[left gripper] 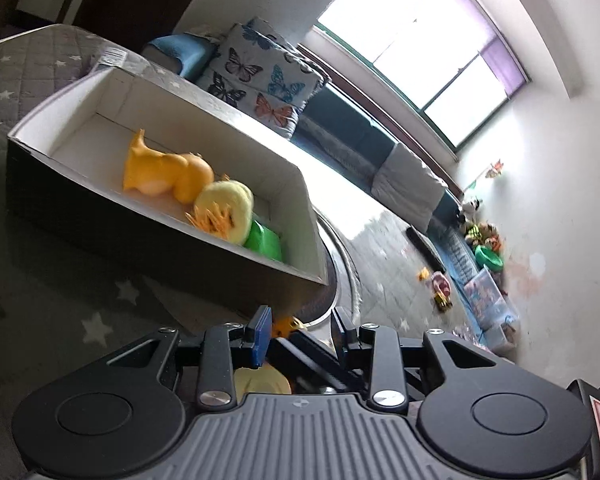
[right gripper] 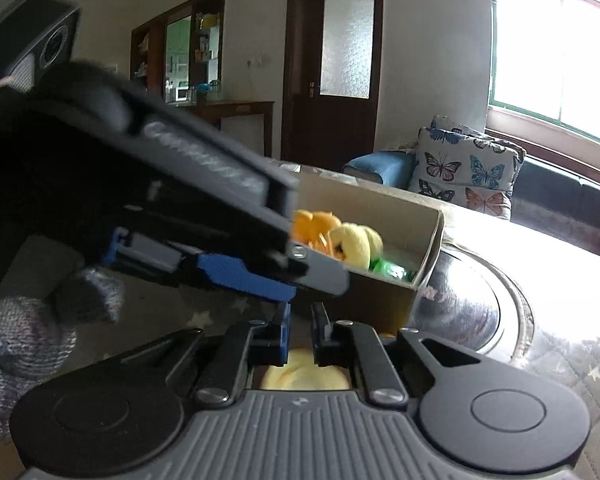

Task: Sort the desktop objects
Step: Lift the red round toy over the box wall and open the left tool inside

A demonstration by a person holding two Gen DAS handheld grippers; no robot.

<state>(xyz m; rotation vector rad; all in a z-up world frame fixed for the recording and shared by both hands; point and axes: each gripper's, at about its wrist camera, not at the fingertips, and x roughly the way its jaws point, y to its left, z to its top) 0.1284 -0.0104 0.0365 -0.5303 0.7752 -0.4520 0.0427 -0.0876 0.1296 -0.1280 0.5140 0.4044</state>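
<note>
Both claws hovered above a counter (left gripper: 40, 72) covered in a grey quilted cloth with white stars, each pointing down toward an open cardboard box (left gripper: 300, 216) near the counter's edge. Left claw (left gripper: 300, 330) stood with its jaws apart, nothing pressed between them, while a small yellow-and-orange toy (left gripper: 286, 326) showed just past its blue-padded finger (left gripper: 262, 334); whether that toy touched the finger could not be told. Right claw (right gripper: 300, 330) had its jaws drawn close together, with a pale yellow object (right gripper: 304, 374) visible low behind them; whether the pads pressed on anything could not be told. In the right wrist view, the left tool crossed the frame, held by a hand in a grey knitted glove (right gripper: 28, 344). Inside the white-lined box lay an orange plush toy (left gripper: 164, 172), a pale yellow plush toy (left gripper: 224, 210) resting against it, and a green object (left gripper: 266, 242) tucked at the end nearest the left claw. Beyond the counter, a butterfly-print cushion (left gripper: 260, 76) sat on a long bench under a bright window (left gripper: 416, 36), and scattered toys (left gripper: 440, 288) lay on the floor.
</note>
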